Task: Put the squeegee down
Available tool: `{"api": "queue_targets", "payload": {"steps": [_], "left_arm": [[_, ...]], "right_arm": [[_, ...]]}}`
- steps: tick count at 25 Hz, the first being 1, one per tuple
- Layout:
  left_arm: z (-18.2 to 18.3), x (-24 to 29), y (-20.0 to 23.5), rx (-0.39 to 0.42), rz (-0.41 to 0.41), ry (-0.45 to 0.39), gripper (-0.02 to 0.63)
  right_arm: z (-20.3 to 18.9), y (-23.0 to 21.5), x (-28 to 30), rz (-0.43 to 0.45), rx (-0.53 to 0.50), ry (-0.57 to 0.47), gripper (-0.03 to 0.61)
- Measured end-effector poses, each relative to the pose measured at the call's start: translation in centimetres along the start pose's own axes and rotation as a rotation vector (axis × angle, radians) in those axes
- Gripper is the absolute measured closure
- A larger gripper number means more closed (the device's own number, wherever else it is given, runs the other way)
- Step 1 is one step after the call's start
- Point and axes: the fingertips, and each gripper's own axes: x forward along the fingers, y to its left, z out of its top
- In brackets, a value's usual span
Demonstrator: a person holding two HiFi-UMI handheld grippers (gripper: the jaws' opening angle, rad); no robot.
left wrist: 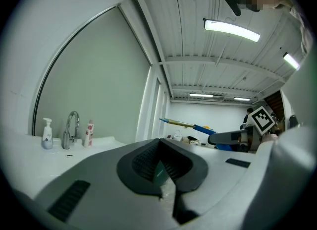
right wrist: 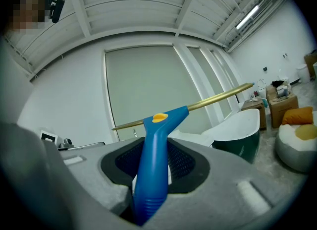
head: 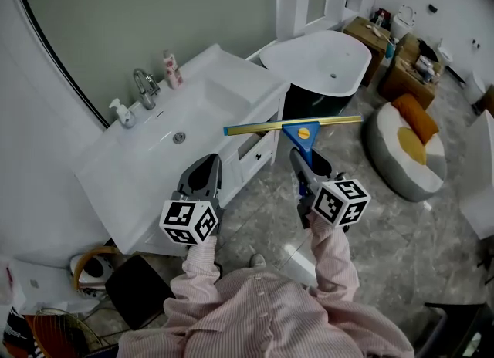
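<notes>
Pink-striped sleeves [head: 340, 252] filled the bottom of the head view, with both tools just ahead of them. The right gripper [head: 303, 157] was clenched on the blue handle of the squeegee [head: 297, 126], which hung in the air in front of the white vanity [head: 100, 183], its brass blade lying crosswise. The blade's left tip appeared over the vanity's front corner and the right tip reached toward the bathtub [head: 316, 59]. The left gripper [head: 203, 170] hovered beside the basin edge. Open floor lay between the vanity and the round cushion seat [head: 401, 144]. The bare counter ran left of the faucet [head: 144, 86], with a soap dispenser [head: 122, 112] and a pink bottle [head: 171, 69] standing near it.

Seen from the left gripper view, its jaws were drawn together on nothing, with only a thin slit between the pads. The squeegee showed well off to the right, above counter height.

From the right gripper view, the jaws pinched the handle low down, so the long blade stood far out past the grip.

That leverage looked like the main hazard. A quick turn could pivot the handle in the pads or swing a blade tip into the vanity corner or the tub rim. Set on the basin's slope it would likely slide in, and released too high it could clatter on the stone floor.
</notes>
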Motion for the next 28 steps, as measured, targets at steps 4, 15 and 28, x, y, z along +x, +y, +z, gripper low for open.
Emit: {"api": "queue_targets", "payload": {"steps": [4,15,28], "left_arm": [[-0.3,2.1,1.3,-0.009,-0.013,0.014,0.612],[-1.1,6.7,4.6,-0.023,0.012,0.036,0.612],[-1.8,17.6,10.0,-0.061,0.093,0.042,0.612]], "right_arm": [[0.3,-1.6,2.1,-0.025,0.014,0.002,0.449],[0.4,-4.5,7.5,-0.024,0.039,0.016,0.449],[2.3,-12.5,19.7,0.04,0.066,0.057,0.449]]}}
